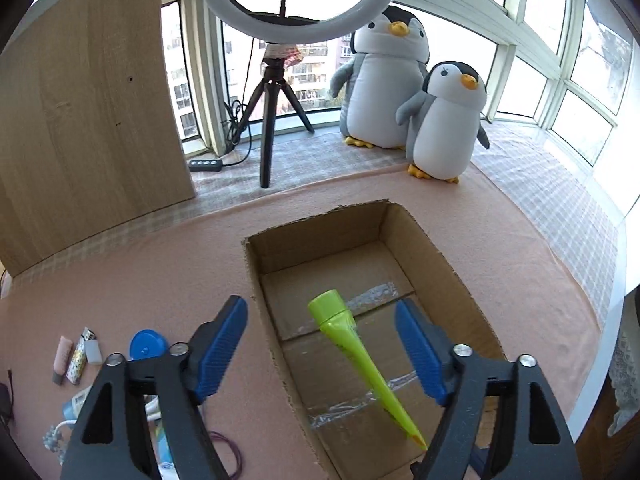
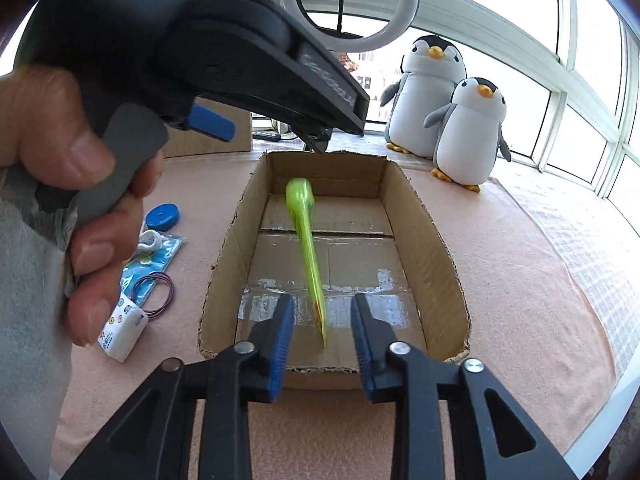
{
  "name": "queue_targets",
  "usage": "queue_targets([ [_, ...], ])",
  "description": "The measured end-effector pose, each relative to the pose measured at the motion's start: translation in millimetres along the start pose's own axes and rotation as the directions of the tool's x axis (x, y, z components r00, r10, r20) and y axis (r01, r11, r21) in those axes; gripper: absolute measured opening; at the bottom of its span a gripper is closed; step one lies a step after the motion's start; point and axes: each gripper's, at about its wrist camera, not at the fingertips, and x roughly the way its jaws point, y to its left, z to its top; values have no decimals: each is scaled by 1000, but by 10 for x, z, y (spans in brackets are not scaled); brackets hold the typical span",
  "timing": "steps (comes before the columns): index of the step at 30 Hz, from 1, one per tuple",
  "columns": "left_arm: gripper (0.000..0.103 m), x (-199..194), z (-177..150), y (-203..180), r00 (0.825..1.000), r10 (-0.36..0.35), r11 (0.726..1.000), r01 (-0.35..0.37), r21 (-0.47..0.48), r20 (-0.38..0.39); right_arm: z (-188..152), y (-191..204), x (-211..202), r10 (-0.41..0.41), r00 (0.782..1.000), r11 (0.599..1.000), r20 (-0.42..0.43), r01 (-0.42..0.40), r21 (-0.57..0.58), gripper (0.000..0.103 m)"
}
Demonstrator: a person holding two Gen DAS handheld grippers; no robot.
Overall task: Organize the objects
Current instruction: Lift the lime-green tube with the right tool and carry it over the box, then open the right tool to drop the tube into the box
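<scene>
We see a glossy green tube [image 1: 362, 364] above the cardboard box [image 1: 440, 256], at 12 o'clock between both grippers' [image 1: 320, 344] [image 2: 322, 332] spread, empty jaws; the hand [image 2: 68, 200] shows only at right.

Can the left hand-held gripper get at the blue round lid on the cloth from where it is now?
Probably yes: the left hand-held gripper is open, and the blue round lid lies uncovered beside its left finger, outside the cardboard box.

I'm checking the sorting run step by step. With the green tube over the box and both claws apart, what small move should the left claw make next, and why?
Probably swing the left claw left toward the loose items, such as the blue round lid. Both claws stand open, the green tube looks released over the cardboard box, blurred in the right wrist view, and clutter is outside the box.
</scene>
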Motion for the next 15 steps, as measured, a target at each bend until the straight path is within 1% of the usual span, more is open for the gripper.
queue_targets([
  [1,89,-49,-18,110,1000,8,1000,-8,-12,18,18,18,-10,-2,1000,1000,5,2,-8,41],
  [4,89,-213,-94,470,999,34,999,-33,-30,30,96,137,11,-2,1000,999,-7,2,-50,42],
  [8,89,-551,-284,1043,995,93,992,-88,-85,46,200,295,233,20,993,994,-116,-32,-104,43],
  [11,90,-808,-480,1484,989,138,982,-130,-136,47,176,343,316,61,977,990,-206,-85,-110,43],
  [12,90,-889,-562,1632,987,155,977,-146,-154,45,165,336,294,68,974,990,-214,-93,-106,43],
  [15,91,-1091,-810,2049,982,188,959,-179,-219,19,91,325,191,54,970,991,-238,-81,-107,43],
])
